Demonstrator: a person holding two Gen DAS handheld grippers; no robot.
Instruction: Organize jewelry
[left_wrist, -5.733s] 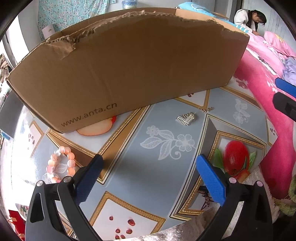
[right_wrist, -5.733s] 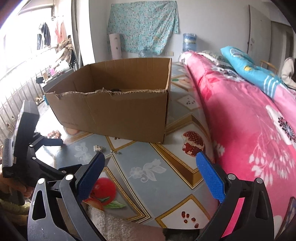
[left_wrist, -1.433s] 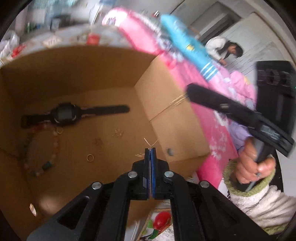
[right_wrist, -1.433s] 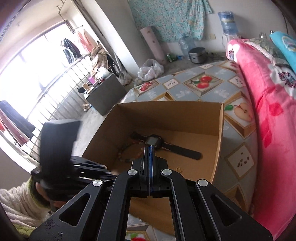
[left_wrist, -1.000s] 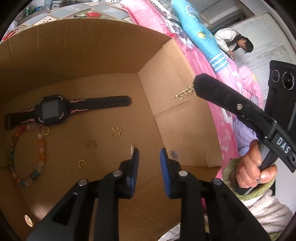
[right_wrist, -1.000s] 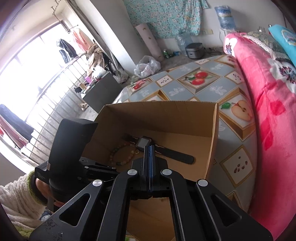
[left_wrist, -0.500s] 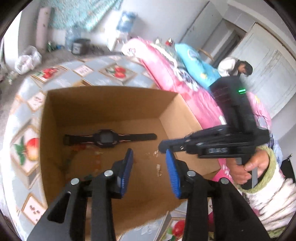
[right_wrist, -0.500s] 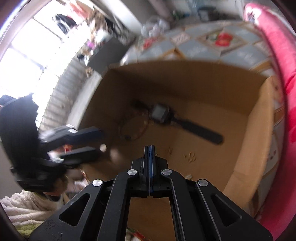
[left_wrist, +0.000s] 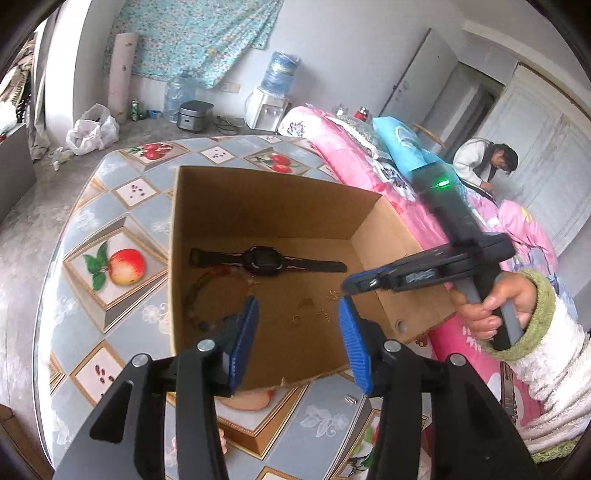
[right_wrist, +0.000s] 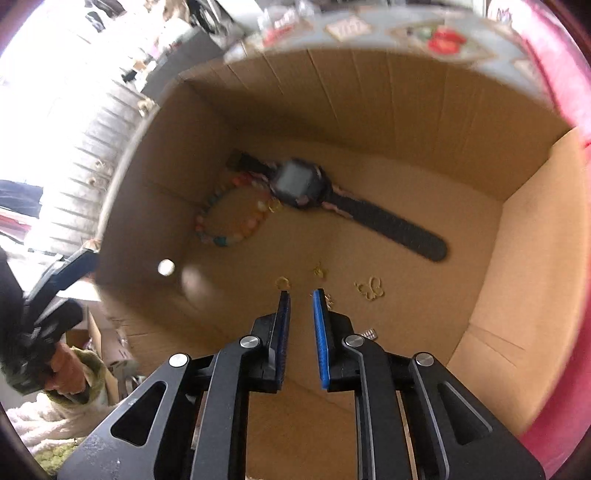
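Note:
An open cardboard box stands on the patterned table. On its floor lie a black watch, a coloured bead bracelet, a gold butterfly charm, a gold ring and a small silver charm. My right gripper points down into the box. Its jaws are opening, with a narrow gap and nothing between them. My left gripper hovers over the box's near wall, jaws opening and empty. In the left wrist view the right gripper reaches in from the right.
A small silver piece lies on the table in front of the box. Pink bedding borders the table's right side. A person sits far back right. The box walls rise around the right gripper.
My left gripper has drawn back and up out of the box, and its jaws have widened. My right gripper has tipped down into the box and parted its jaws. The gold chain no longer hangs from its tip.

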